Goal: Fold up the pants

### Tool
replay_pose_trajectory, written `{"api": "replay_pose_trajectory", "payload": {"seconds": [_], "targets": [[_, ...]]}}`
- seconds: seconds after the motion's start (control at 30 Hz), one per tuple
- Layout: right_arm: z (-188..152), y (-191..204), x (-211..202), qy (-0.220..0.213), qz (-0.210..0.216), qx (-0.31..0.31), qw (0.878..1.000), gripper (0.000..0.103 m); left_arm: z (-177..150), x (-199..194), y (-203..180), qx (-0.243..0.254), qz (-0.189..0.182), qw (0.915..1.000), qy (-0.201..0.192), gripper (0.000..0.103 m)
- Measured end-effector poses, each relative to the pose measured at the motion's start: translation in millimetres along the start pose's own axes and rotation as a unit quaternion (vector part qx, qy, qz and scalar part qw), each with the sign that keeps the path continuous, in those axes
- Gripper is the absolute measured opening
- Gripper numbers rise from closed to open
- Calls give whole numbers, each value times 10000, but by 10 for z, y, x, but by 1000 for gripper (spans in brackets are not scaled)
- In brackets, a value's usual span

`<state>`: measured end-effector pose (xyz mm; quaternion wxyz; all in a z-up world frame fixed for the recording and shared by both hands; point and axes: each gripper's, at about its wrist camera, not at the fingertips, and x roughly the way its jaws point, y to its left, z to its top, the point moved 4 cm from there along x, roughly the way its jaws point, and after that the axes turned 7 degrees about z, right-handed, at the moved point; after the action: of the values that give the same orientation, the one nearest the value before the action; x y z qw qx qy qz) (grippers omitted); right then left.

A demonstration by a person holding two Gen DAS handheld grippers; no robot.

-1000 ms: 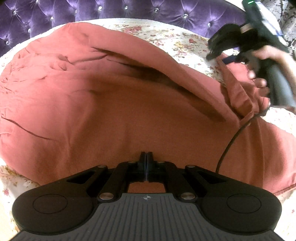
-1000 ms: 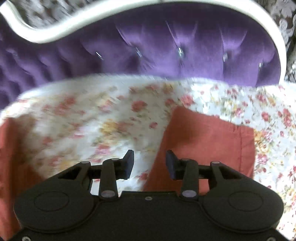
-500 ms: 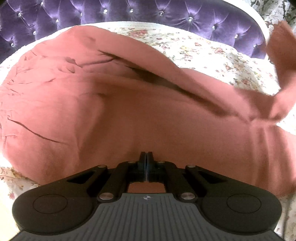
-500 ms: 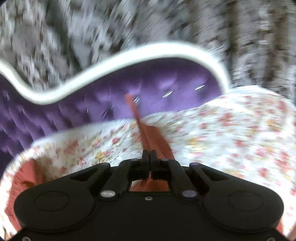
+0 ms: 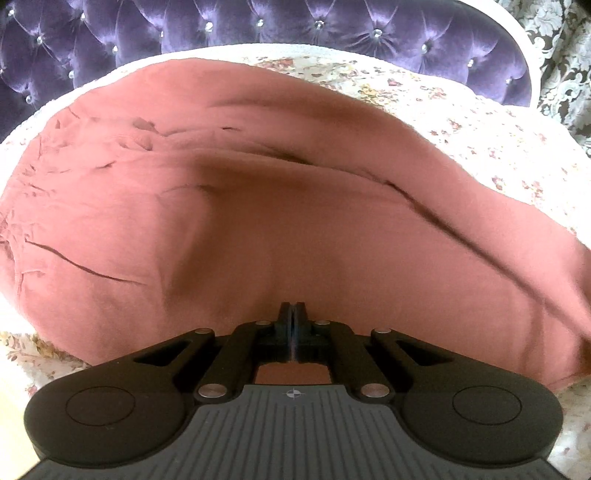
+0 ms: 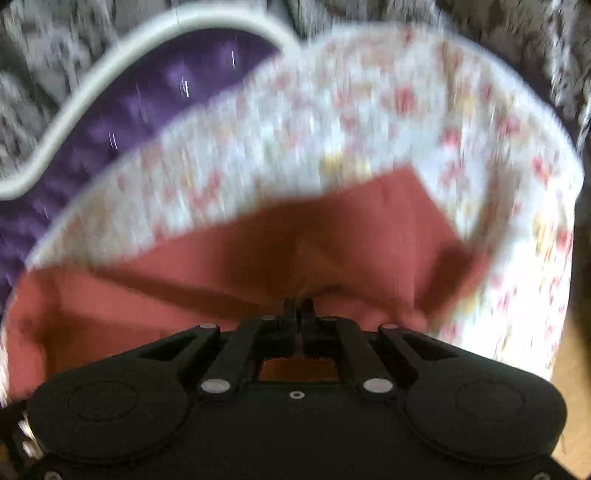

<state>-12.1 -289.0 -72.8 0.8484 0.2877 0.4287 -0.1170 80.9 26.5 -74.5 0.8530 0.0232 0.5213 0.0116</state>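
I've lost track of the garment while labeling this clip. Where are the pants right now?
The pants lie spread across the floral bedspread below the purple headboard, filling the left wrist view; the right wrist view shows them just ahead of the right gripper.

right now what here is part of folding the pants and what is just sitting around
Part of the job:
- pants, rust red, spread on the bed
- left tool, shut on the pants' near edge
- right tool, pinching a fold of the pants, jaws opening

Just there:
- floral bedspread
- purple tufted headboard
- patterned wallpaper
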Motion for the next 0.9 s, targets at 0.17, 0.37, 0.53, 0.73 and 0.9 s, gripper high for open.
{"api": "replay_pose_trajectory", "payload": {"seconds": [0.17, 0.37, 0.53, 0.73, 0.9], "targets": [[-33, 105, -83, 392, 60, -248, 9989, 19, 146, -129, 208, -167, -83, 9998, -84, 2], [130, 517, -328, 120, 418, -657, 9969, 40, 404, -182, 790, -593, 250, 9976, -273, 2], [319, 1150, -232, 88, 1145, -1222, 9858, 41, 587, -82, 1320, -926, 763, 9921, -359, 2], [519, 2029, 116, 164, 2107, -1823, 9603, 41, 722, 112, 1812, -1301, 972, 9866, -174, 2], [564, 2935, 651, 505, 2801, -2555, 9240, 41, 791, 218, 2115, -1498, 995, 9837, -80, 2]]}}
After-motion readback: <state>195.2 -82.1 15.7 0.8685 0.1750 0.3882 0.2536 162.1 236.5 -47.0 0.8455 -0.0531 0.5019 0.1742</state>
